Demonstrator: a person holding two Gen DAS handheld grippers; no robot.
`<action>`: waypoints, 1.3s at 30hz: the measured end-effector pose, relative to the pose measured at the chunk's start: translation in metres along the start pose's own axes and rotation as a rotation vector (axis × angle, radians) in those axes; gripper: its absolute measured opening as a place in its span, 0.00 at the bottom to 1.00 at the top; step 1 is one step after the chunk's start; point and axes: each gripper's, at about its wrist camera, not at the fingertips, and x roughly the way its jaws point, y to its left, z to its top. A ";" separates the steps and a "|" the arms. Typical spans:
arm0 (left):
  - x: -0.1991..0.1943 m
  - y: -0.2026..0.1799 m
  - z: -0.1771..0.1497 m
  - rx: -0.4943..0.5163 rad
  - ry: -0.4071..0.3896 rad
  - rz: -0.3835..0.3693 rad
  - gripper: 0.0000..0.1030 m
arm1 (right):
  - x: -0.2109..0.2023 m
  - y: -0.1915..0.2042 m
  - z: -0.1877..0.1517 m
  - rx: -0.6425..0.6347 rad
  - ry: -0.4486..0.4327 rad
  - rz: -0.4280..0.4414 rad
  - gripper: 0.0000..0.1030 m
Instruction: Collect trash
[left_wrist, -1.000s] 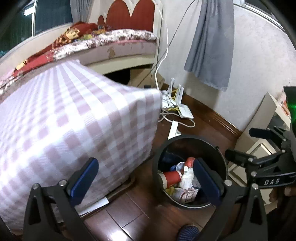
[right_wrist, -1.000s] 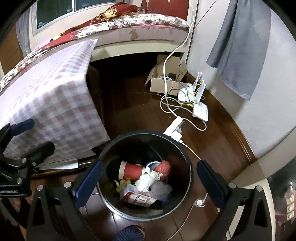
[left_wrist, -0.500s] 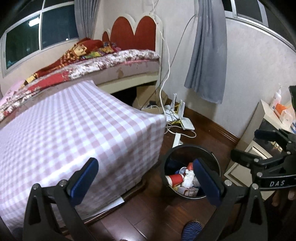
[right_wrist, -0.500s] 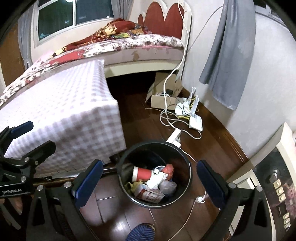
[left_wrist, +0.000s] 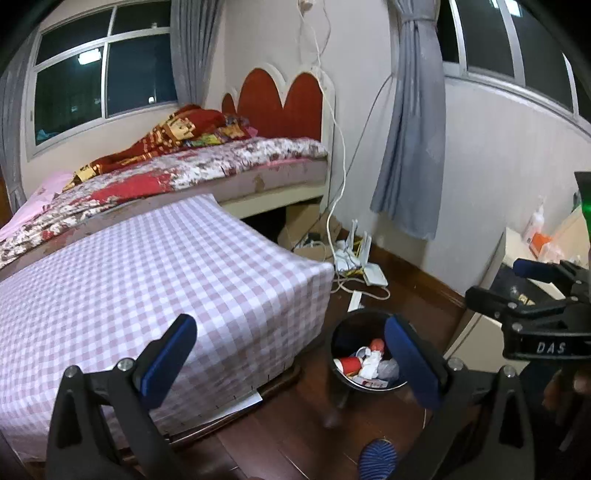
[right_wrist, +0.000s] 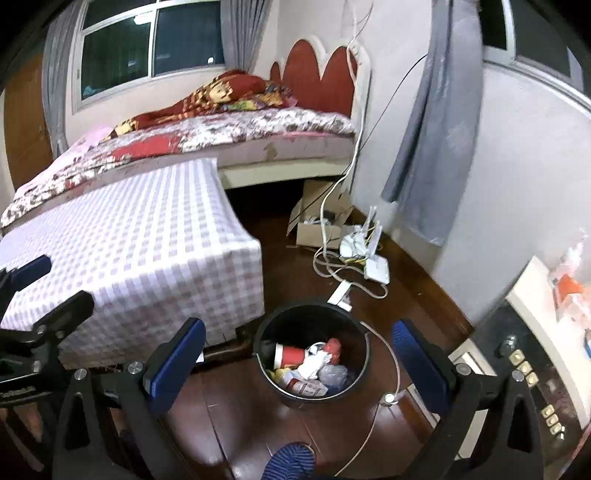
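Bedroom floor: one bin (right_wrist: 312, 363), trash inside; both grippers' fingers (right_wrist: 173, 365) spread, empty.

light: indoor, dim-warm | windows (left_wrist: 107, 74): dark, lamp glare | edges: fisheye bend, black corners | blur: slight

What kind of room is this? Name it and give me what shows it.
Most likely a home bedroom: a bed with a red scalloped headboard, grey curtains at dark windows, and a black trash bin of litter on the wooden floor.
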 end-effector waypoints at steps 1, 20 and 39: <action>-0.006 0.000 0.002 0.002 -0.013 0.003 0.99 | -0.007 0.001 0.002 -0.002 -0.012 -0.002 0.99; -0.047 0.000 0.011 0.011 -0.107 -0.003 0.99 | -0.074 0.009 0.016 -0.018 -0.145 -0.027 0.99; -0.059 0.003 0.011 0.017 -0.128 0.008 0.99 | -0.073 0.012 0.010 -0.015 -0.139 -0.014 0.99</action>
